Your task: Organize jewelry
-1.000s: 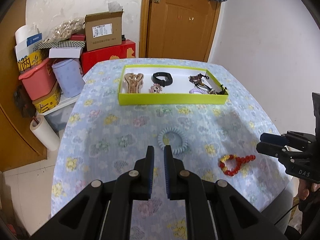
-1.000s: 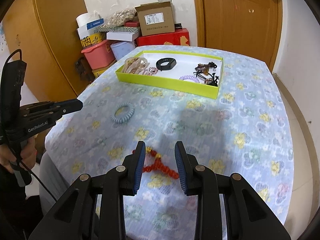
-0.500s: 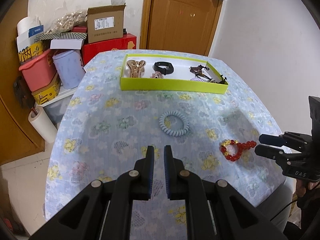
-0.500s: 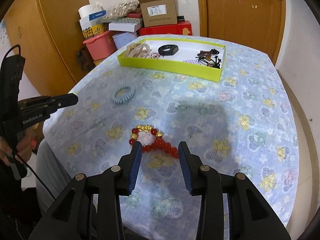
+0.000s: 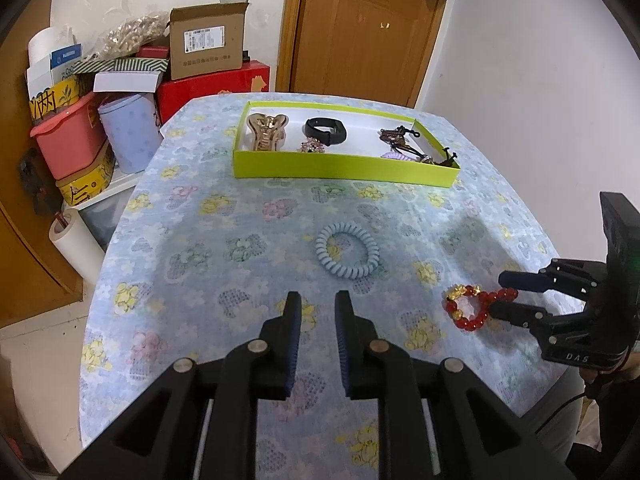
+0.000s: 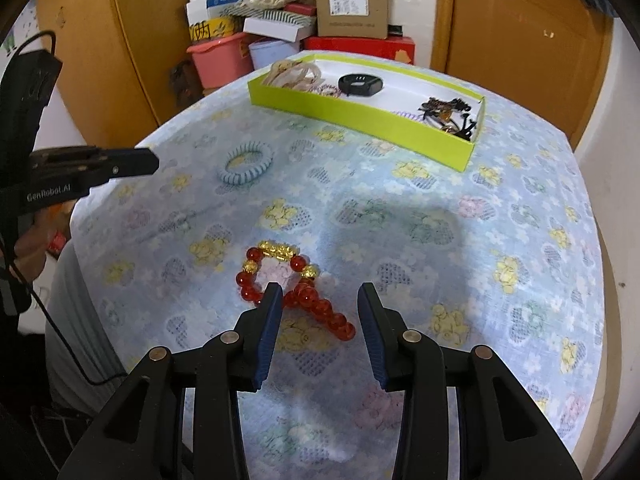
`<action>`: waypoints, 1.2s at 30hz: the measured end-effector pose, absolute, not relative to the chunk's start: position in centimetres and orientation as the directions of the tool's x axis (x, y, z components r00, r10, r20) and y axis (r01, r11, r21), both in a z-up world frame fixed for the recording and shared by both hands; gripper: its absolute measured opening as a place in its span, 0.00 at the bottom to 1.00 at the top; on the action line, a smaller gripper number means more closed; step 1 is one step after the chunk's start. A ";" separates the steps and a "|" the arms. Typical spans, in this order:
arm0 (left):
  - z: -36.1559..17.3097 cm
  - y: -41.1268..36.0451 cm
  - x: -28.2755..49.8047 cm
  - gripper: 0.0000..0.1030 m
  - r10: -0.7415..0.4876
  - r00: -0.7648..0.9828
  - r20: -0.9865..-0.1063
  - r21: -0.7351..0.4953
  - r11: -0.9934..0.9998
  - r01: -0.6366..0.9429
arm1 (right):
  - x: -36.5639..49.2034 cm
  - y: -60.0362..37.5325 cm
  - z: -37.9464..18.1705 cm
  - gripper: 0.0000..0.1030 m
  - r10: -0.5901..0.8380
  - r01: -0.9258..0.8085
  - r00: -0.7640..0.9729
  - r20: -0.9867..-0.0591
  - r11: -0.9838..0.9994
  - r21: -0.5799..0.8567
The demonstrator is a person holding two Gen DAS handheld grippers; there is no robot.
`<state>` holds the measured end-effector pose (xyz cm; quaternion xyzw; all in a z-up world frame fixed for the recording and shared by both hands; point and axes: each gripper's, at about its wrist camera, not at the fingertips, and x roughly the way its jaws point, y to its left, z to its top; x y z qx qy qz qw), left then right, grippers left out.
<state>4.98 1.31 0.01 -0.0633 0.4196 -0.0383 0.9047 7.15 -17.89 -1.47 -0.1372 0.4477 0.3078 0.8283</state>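
Note:
A red and gold bead bracelet (image 6: pixel 294 284) lies on the flowered tablecloth; it also shows in the left wrist view (image 5: pixel 472 306). My right gripper (image 6: pixel 320 296) is open, its fingers straddling the bracelet's near end just above the cloth. It also shows in the left wrist view (image 5: pixel 498 294). A light blue spiral hair tie (image 5: pixel 347 251) lies mid-table, ahead of my left gripper (image 5: pixel 317 304), which is open with a narrow gap and empty. A lime green tray (image 5: pixel 344 166) at the far side holds a hair claw, a black band and other pieces.
Stacked boxes and a pink bin (image 5: pixel 68 140) stand beyond the table's left edge. A wooden door (image 5: pixel 360 28) is behind the tray. A paper roll (image 5: pixel 78 240) stands on the floor at left. The table's near edge is close under both grippers.
My right gripper has opened wider and moved forward onto the bracelet's near end. My left gripper has opened slightly and pulled back a little from the hair tie.

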 end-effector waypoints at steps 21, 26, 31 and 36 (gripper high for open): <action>-0.9 0.5 8.4 0.18 -0.137 0.629 -0.765 -0.154 0.988 0.028 | 6.8 -18.0 -2.1 0.10 0.398 -0.610 0.419 -0.816 0.789 0.071; -1.7 0.6 9.9 0.19 -0.128 0.620 -0.774 -0.154 0.988 0.012 | 6.9 -18.1 -2.1 0.10 0.394 -0.591 0.430 -0.813 0.803 0.077; -2.6 0.1 11.2 0.19 -0.125 0.601 -0.790 -0.147 0.989 0.013 | 7.3 -18.4 -2.1 0.10 0.388 -0.573 0.435 -0.813 0.815 0.082; -3.2 -0.7 12.2 0.19 -0.091 0.589 -0.803 -0.101 0.995 0.017 | 7.6 -18.6 -2.0 0.10 0.385 -0.560 0.441 -0.811 0.824 0.086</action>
